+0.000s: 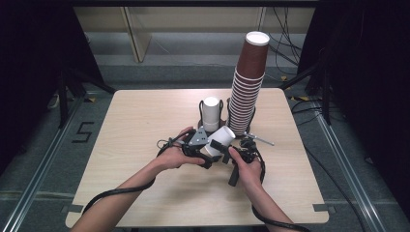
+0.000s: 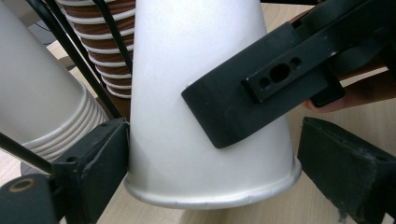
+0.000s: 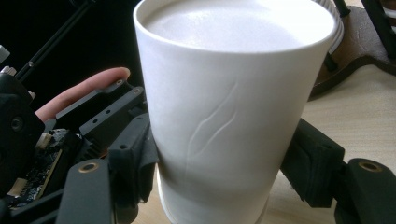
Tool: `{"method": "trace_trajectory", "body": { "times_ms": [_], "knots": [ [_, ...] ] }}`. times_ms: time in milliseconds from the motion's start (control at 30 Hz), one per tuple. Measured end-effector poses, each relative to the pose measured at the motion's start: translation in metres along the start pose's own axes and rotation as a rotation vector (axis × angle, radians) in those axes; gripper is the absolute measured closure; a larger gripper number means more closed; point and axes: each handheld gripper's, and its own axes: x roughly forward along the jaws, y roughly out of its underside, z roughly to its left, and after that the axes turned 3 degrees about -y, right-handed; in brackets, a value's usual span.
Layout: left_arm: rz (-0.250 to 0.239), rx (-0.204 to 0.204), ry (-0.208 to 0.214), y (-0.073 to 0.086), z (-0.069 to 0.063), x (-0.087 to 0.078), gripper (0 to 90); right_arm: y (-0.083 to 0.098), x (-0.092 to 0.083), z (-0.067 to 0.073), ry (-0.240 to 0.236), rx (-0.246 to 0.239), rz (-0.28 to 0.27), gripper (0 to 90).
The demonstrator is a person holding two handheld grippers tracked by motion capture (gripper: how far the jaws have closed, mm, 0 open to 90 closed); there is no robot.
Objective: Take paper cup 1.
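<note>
Black jaws of the right gripper sit closest, pressed on both sides of a white paper cup; a crease in the wall shows how hard they bite. In the high view that cup lies tilted between both tools, just in front of the holder with white cups and the tall brown cup stack. The left gripper straddles the cup's wide rolled rim, one jaw touching, the other apart, so it stands open around it. Judging by this, the job is separating nested cups: the left should close low at the rim and pull straight along the cup's axis while the right holds gently. That axis slants, closed bottom up and away from the person, mouth towards the hands.
</note>
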Motion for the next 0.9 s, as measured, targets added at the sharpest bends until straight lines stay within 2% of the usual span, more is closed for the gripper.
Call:
{"method": "trace_trajectory", "body": {
  "times_ms": [100,133,200,233,300,367,400,433,533,633,900],
  "knots": [
    [0.001,0.003,-0.001,0.0,0.0,0.0,10.1,0.0,0.001,-0.001,0.012,-0.005,0.0,33.2],
    [0.006,0.007,0.0,0.0,0.0,-0.001,10.4,0.0,0.0,0.0,0.009,0.013,0.005,32.8],
    [-0.008,0.012,-0.001,0.001,0.0,-0.001,11.5,0.0,0.001,0.001,0.012,0.014,0.005,31.9],
    [-0.002,0.015,0.002,0.002,0.0,-0.002,12.1,0.0,0.001,0.0,0.009,0.0,0.006,31.3],
    [-0.015,0.019,-0.001,0.003,-0.001,-0.003,14.2,0.0,0.001,0.001,0.005,0.011,0.012,29.1],
    [0.003,0.019,0.002,0.003,-0.001,-0.006,16.5,0.0,0.002,0.0,0.005,-0.005,0.008,28.0],
    [-0.006,0.01,-0.001,0.003,-0.001,-0.006,16.5,0.0,0.001,0.001,0.001,0.002,0.012,26.8],
    [-0.011,0.006,0.0,0.004,-0.001,-0.008,19.5,-0.001,0.002,0.002,-0.002,-0.02,0.015,24.1],
    [-0.012,0.01,0.003,0.004,-0.001,-0.009,22.5,-0.001,0.002,0.002,-0.004,-0.034,0.018,22.5],
    [-0.021,0.013,0.005,0.005,-0.001,-0.011,24.8,-0.001,0.003,0.004,0.013,-0.065,0.011,19.8],
    [-0.029,0.009,0.002,0.003,-0.002,-0.013,27.2,-0.003,0.001,0.005,0.01,-0.066,0.0,18.5]
  ]
}}
